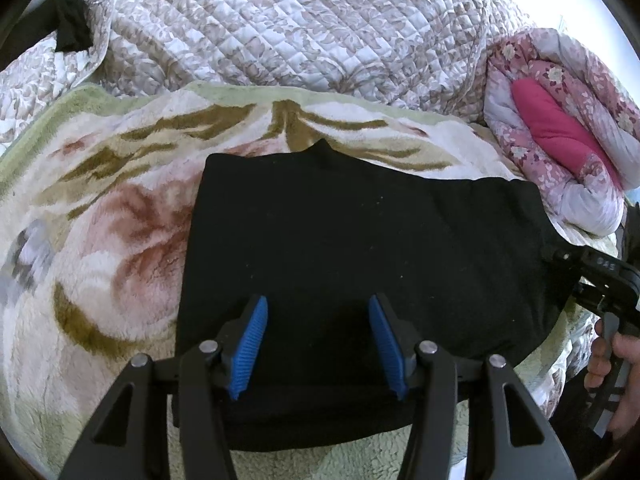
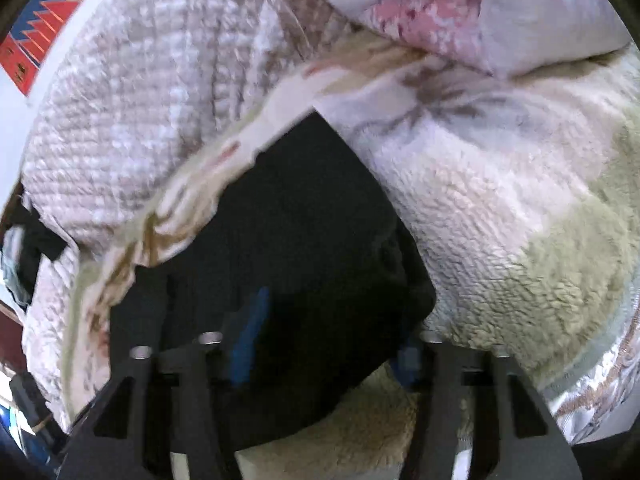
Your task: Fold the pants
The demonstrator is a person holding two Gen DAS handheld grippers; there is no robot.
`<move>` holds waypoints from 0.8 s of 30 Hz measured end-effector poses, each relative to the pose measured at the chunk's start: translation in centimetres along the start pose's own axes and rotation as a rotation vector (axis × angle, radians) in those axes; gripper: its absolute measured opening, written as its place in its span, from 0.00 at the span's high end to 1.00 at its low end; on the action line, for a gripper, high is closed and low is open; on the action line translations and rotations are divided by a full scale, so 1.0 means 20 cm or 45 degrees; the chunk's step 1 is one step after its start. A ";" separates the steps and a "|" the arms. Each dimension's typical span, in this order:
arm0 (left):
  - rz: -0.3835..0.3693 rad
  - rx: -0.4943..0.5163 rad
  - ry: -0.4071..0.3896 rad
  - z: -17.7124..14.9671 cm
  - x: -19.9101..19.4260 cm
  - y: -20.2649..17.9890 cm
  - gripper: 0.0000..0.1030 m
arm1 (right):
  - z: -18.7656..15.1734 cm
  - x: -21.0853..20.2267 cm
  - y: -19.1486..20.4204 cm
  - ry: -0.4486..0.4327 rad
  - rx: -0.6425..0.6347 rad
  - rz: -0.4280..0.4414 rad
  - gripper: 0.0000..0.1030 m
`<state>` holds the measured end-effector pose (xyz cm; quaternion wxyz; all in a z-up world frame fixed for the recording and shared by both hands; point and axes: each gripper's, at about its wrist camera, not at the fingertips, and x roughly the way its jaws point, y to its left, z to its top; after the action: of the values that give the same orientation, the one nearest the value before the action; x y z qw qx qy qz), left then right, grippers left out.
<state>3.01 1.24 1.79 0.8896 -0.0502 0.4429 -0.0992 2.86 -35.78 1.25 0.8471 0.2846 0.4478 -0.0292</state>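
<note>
Across the frame's middle the black pants lie folded flat on the fleece blanket, long axis left-to-right, directly under the released left tongs, while the right tongs, apparently parted though blurred, approach their right edge.

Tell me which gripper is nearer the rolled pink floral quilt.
Right. The right gripper sits at the black pants' edge, just below the pink floral quilt; the left gripper hovers over the pants' near edge.

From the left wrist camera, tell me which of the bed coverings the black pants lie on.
The fluffy floral fleece blanket, cream with green border; the black pants lie on it. The quilted bedspread and pink rolled comforter sit behind.
</note>
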 end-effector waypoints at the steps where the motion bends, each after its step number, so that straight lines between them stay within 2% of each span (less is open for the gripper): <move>1: -0.001 0.001 -0.001 0.00 0.00 0.00 0.46 | 0.00 0.00 0.00 -0.002 -0.005 0.008 0.68; 3: -0.005 -0.009 -0.006 0.00 -0.01 0.00 0.46 | 0.01 -0.04 0.04 -0.027 -0.060 0.000 0.76; 9: 0.012 -0.048 -0.036 0.03 -0.04 0.05 0.46 | 0.04 -0.14 0.20 -0.090 -0.165 0.067 0.80; 15: 0.041 -0.085 -0.066 0.05 -0.08 0.11 0.46 | 0.03 -0.23 0.51 -0.121 -0.334 0.189 0.80; 19: 0.114 -0.174 -0.092 0.07 -0.11 0.24 0.46 | -0.01 -0.21 0.72 -0.105 -0.425 0.254 0.80; 24: 0.201 -0.305 -0.097 0.07 -0.13 0.41 0.46 | -0.15 -0.09 0.97 -0.009 -0.532 0.364 0.80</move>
<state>3.66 9.79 3.27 0.8984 -0.1247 0.4202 0.0267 5.38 -18.40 10.14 0.8846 0.1638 0.3963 0.1832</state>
